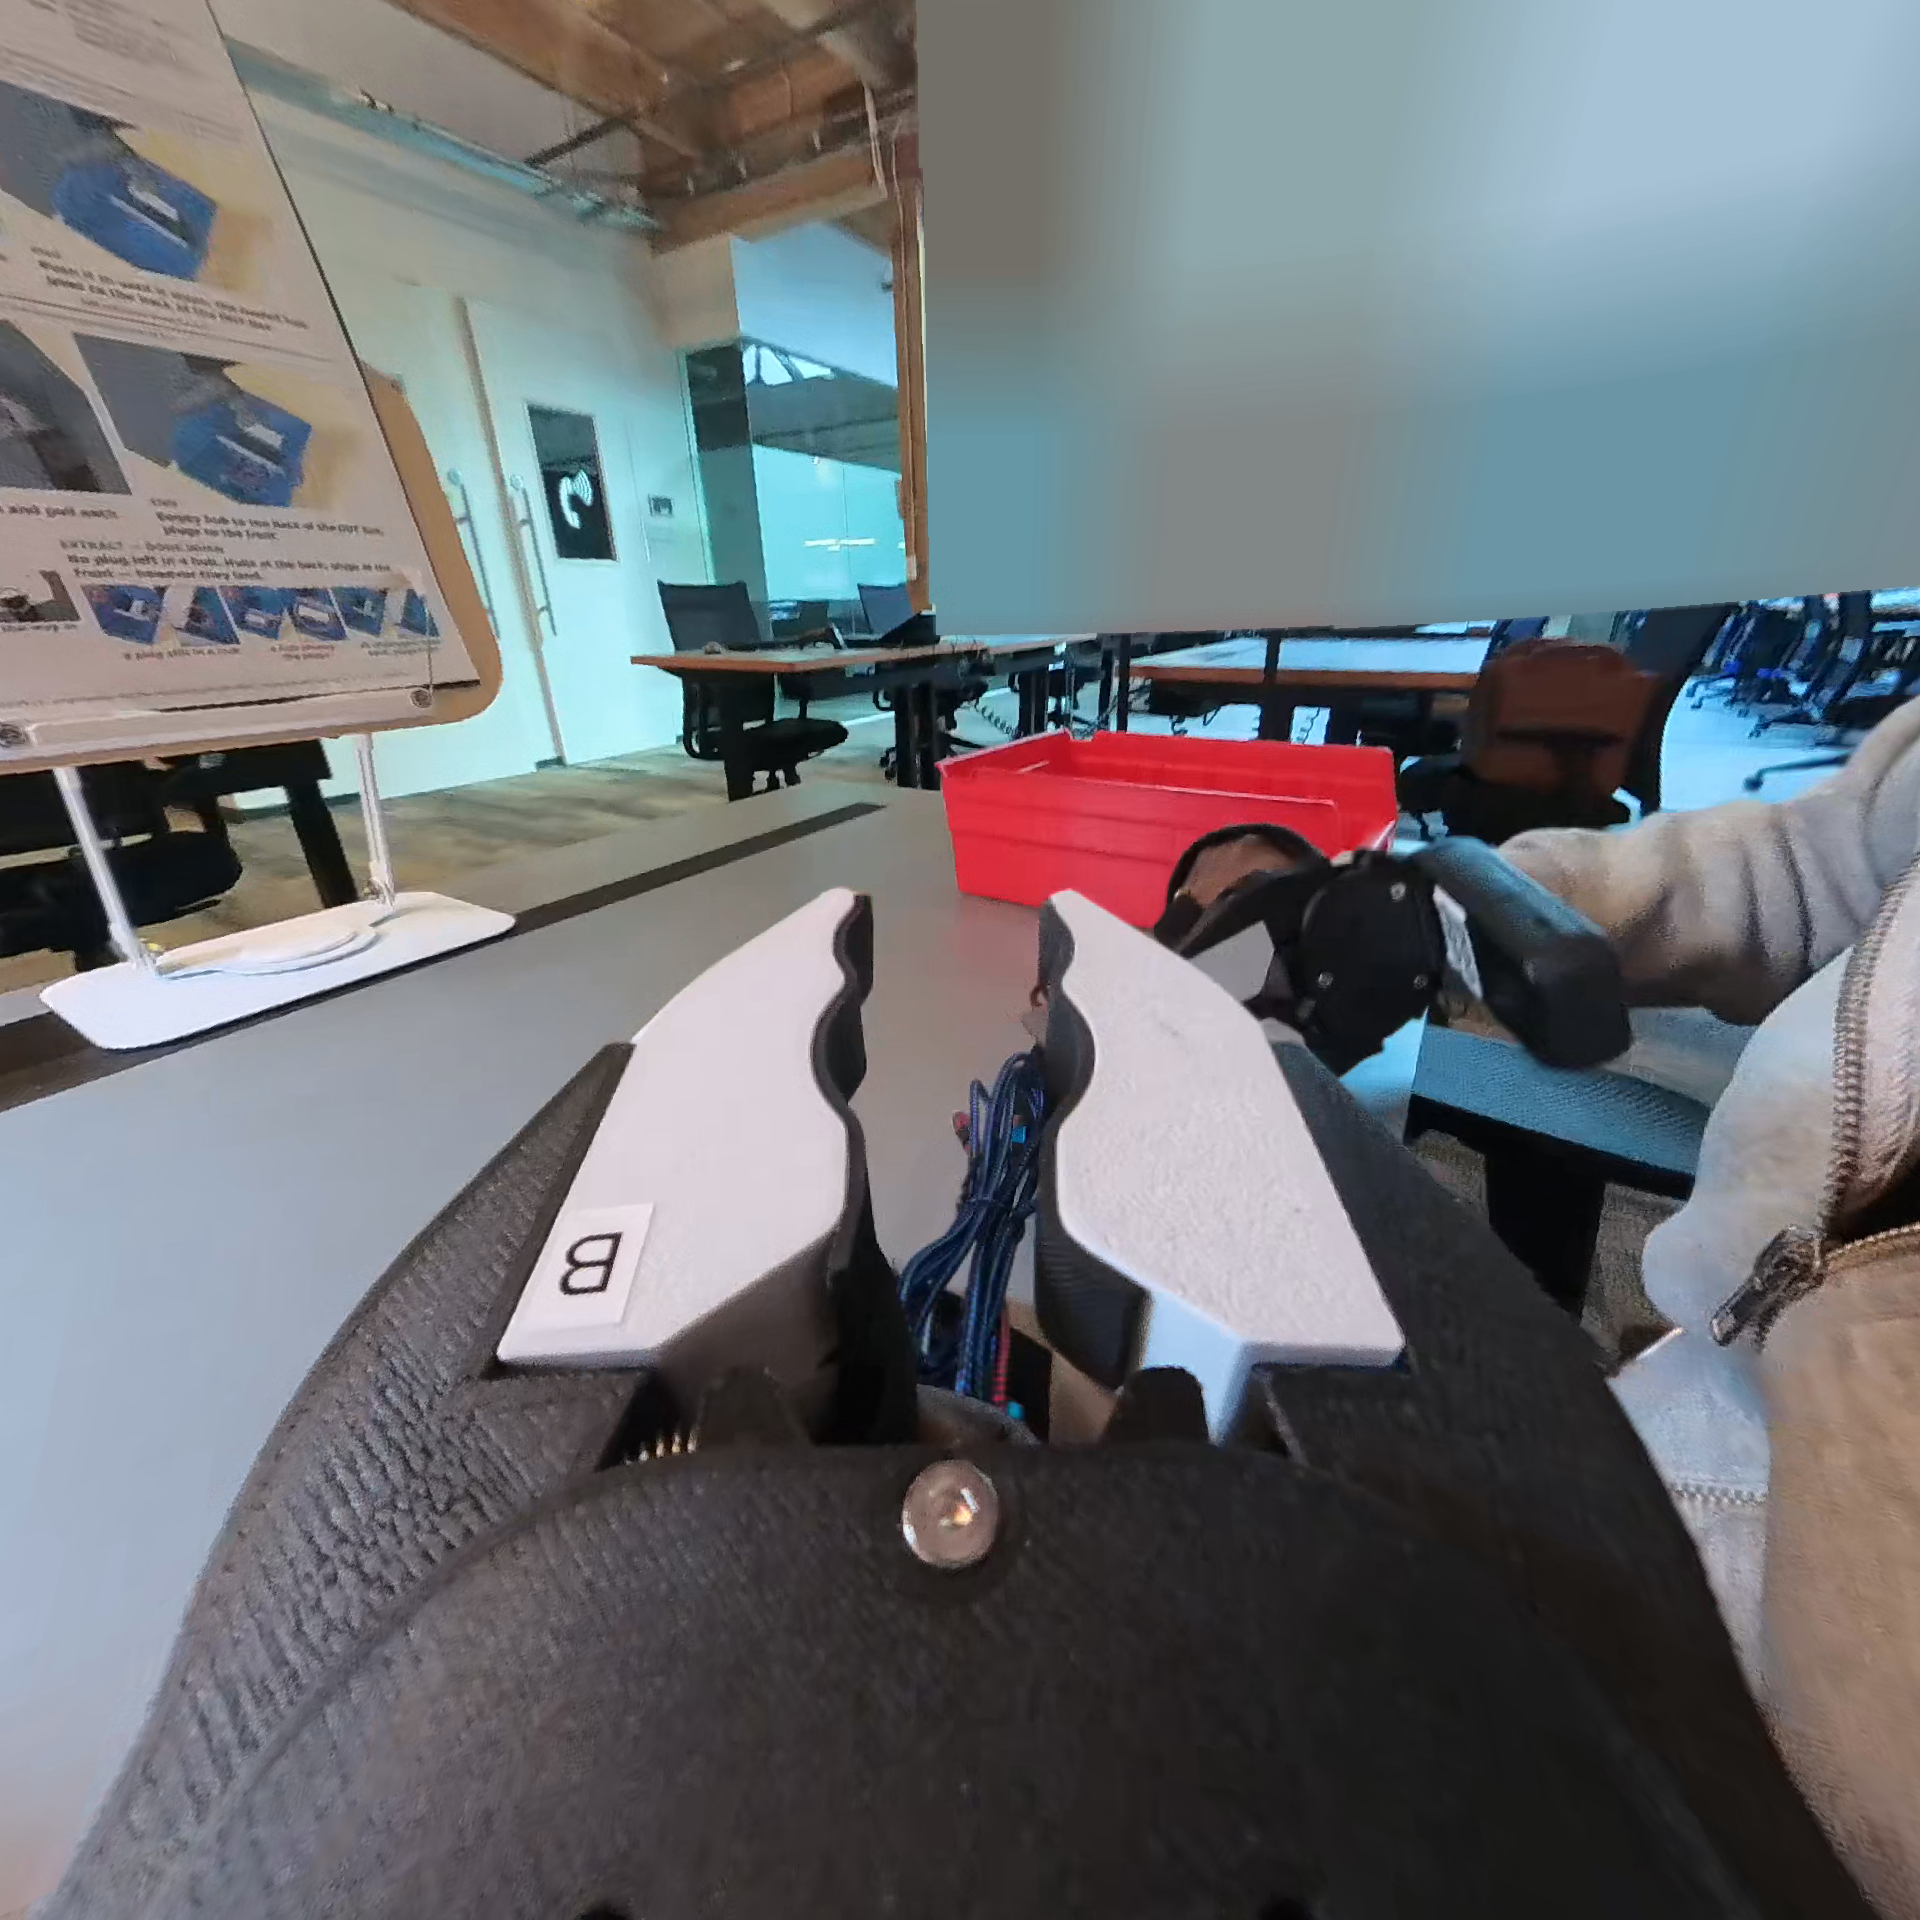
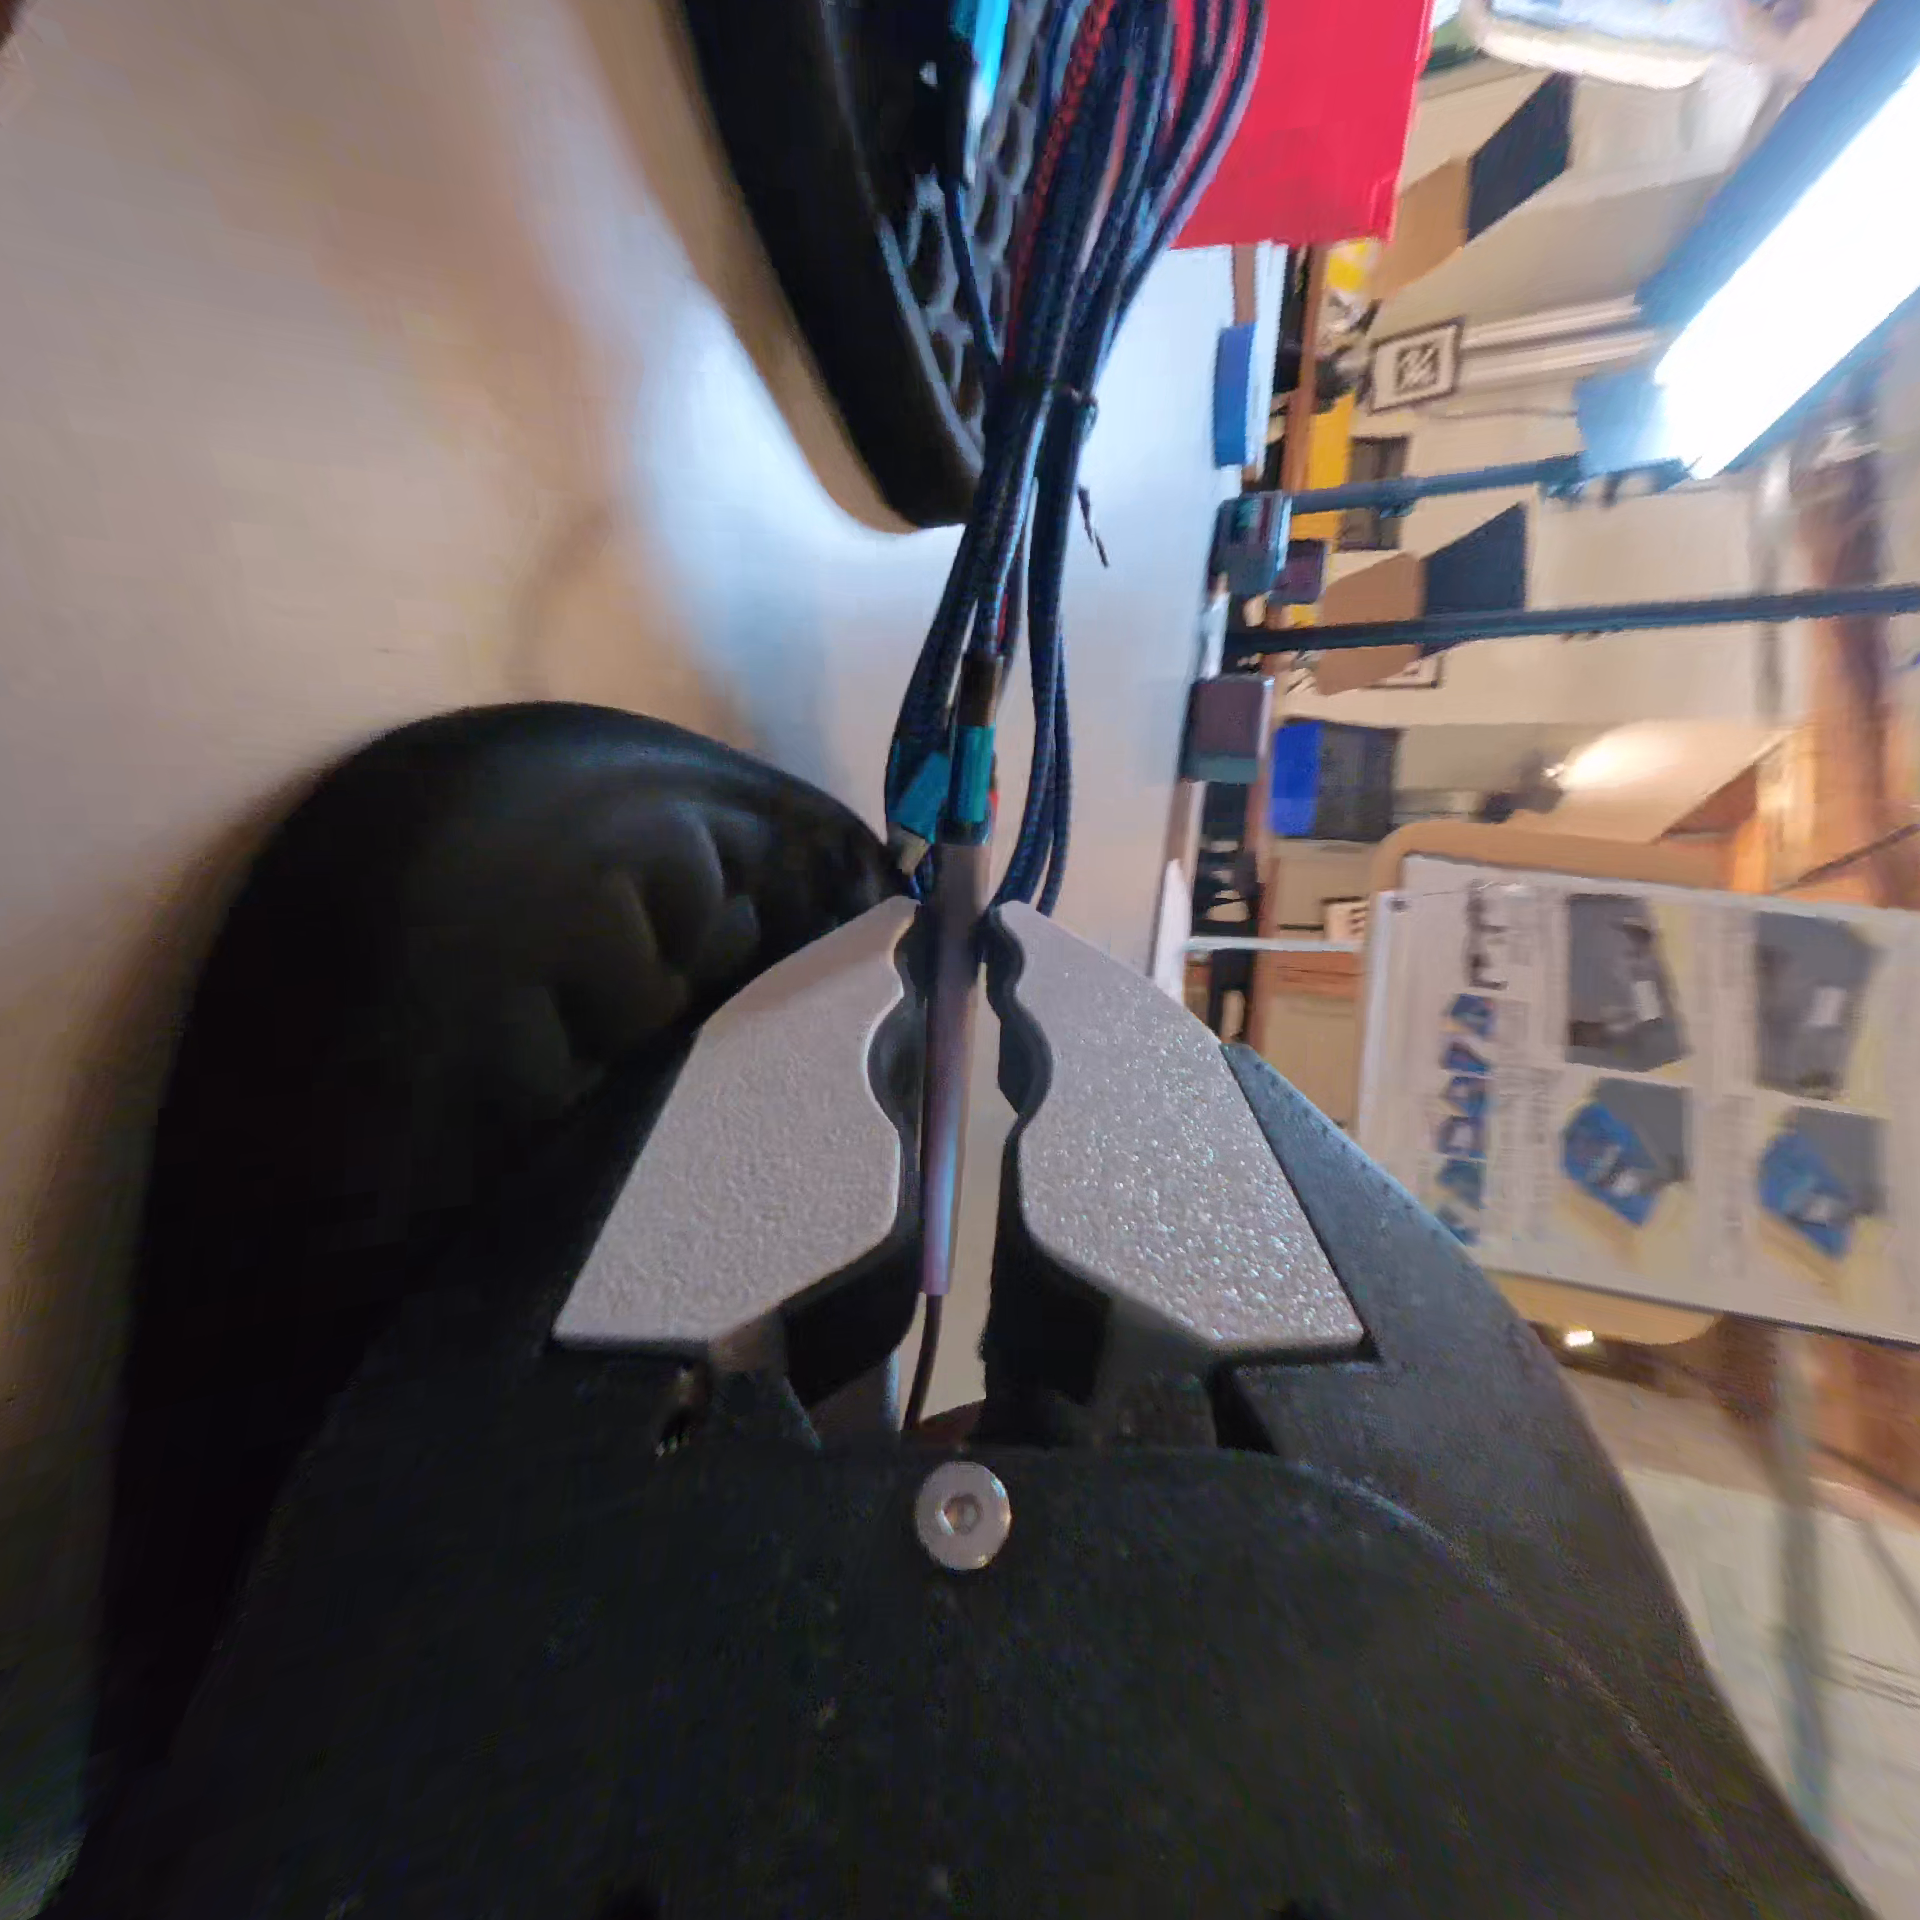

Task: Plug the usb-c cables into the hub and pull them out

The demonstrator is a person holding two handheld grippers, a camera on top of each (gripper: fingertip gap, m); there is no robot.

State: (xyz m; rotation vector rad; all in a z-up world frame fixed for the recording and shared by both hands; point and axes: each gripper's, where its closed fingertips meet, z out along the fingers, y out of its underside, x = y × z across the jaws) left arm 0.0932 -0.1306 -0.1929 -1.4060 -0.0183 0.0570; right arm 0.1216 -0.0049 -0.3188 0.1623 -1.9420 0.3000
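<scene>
R gripper [image 2: 951, 940] clamps grey plug [image 2: 951, 1039], L gripper [image 1: 951, 935] agape over cables [image 1: 977, 1195]

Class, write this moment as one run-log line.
left gripper: open, empty | right gripper: shut on hub | cables: plugged in, bundled | red bin: on table

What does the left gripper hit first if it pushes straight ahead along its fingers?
Probably the red bin on the grey table. The open left gripper points at its near wall; the braided cables lie below the fingers. Depth is unclear.
</scene>
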